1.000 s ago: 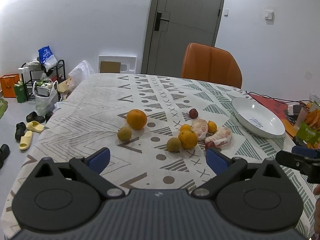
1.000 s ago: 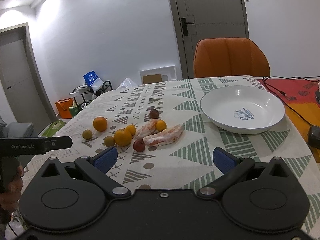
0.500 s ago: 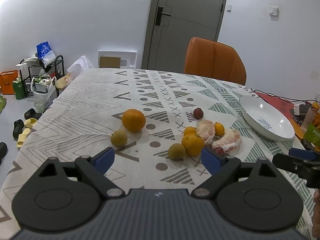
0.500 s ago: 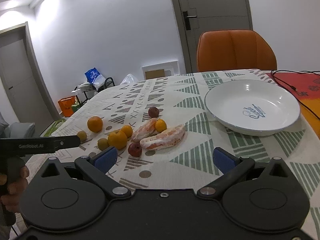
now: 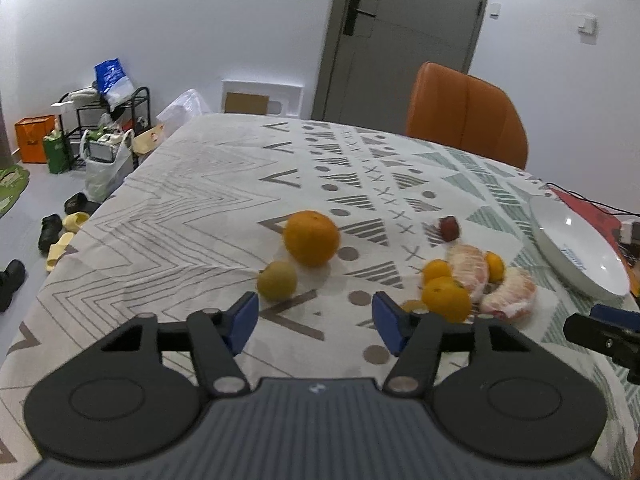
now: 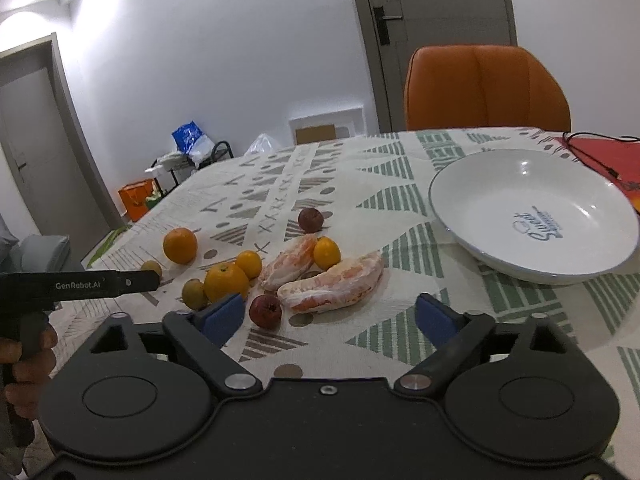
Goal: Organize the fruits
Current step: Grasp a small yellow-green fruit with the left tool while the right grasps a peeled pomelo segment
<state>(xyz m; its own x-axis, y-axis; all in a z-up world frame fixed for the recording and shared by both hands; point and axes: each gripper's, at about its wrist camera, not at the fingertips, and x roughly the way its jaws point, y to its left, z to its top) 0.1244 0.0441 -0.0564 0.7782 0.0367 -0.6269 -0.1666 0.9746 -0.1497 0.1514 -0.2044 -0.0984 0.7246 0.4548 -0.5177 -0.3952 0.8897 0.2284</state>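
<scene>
Both grippers have come lower and nearer the fruit since a second ago. The left gripper (image 5: 314, 322) hangs with fingers apart, empty, near the big orange (image 5: 311, 237) mid-desk. The right gripper (image 6: 328, 316), fingers also apart and empty, faces the peeled pomelo segments (image 6: 332, 284); the white plate (image 6: 532, 232) sits toward the desk's right edge.

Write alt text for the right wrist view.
The open right claw hovers low over a patterned tablecloth, facing two peeled citrus segments, small oranges and dark red fruits. An empty white plate sits right; an orange chair stands behind.
</scene>
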